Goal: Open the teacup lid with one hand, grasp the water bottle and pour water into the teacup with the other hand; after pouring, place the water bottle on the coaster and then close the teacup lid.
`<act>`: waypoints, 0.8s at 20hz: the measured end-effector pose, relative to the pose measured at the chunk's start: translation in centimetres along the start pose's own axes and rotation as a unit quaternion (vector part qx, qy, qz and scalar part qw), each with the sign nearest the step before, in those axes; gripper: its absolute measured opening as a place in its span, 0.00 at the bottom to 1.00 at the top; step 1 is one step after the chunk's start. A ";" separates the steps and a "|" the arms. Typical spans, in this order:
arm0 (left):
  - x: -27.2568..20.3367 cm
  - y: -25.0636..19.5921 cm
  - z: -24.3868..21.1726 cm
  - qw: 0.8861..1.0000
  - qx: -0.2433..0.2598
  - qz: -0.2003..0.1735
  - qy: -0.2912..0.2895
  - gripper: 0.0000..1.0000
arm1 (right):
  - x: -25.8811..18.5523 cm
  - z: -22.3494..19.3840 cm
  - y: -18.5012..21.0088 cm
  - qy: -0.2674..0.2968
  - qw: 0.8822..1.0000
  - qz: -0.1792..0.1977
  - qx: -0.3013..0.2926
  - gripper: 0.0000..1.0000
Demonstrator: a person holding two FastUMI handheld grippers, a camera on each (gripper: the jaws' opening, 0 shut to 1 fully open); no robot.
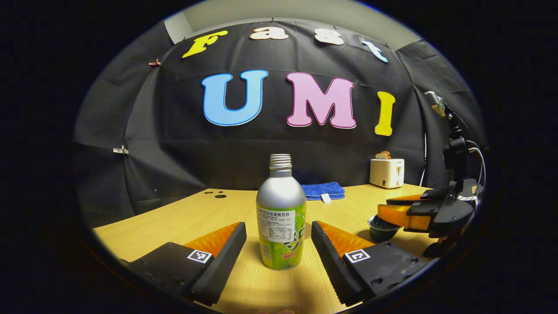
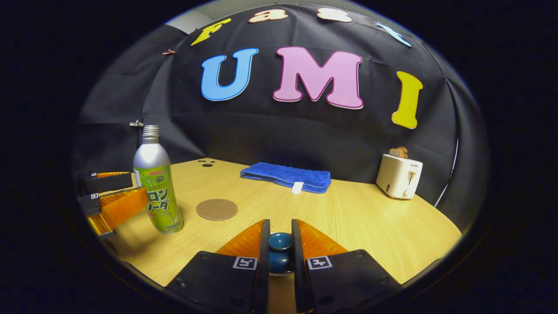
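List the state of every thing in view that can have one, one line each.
water bottle: upright on the table, uncapped, not gripped.
left tongs: open, one finger on each side of the bottle.
right tongs: shut on the teacup lid knob.
teacup: under the right tongs; whether the lid is lifted cannot be told.
coaster: flat on the table, bare.
blue towel: folded.
toaster: bread sticking up.

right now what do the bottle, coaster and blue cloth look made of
Bottle: likely aluminium, matte silver shoulder, threaded neck, glossy green printed label. Coaster: flat dull brown disc, possibly cork or fibreboard. Cloth: soft folded fabric, fuzzy like microfibre.
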State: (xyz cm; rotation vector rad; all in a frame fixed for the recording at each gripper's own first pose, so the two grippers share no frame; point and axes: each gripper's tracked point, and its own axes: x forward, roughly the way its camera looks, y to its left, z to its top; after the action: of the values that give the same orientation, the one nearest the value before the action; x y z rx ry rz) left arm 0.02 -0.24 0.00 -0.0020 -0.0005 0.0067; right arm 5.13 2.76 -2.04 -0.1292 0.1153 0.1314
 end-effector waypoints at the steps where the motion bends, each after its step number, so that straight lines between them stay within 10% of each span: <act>1: 0.1 -0.1 0.0 1.000 0.000 -0.003 -0.001 0.95 | -0.4 0.5 -0.2 -0.015 1.000 -0.005 0.001 0.27; 16: 4.8 0.1 0.1 1.000 0.001 -0.007 -0.001 0.95 | -3.2 1.0 -3.7 -0.057 0.996 -0.023 0.064 0.26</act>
State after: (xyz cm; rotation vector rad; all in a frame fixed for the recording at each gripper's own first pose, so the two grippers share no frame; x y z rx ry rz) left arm 4.79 -0.08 0.10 -0.0001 -0.0024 -0.0070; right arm 2.59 -1.17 -0.21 0.0037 0.0071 0.0845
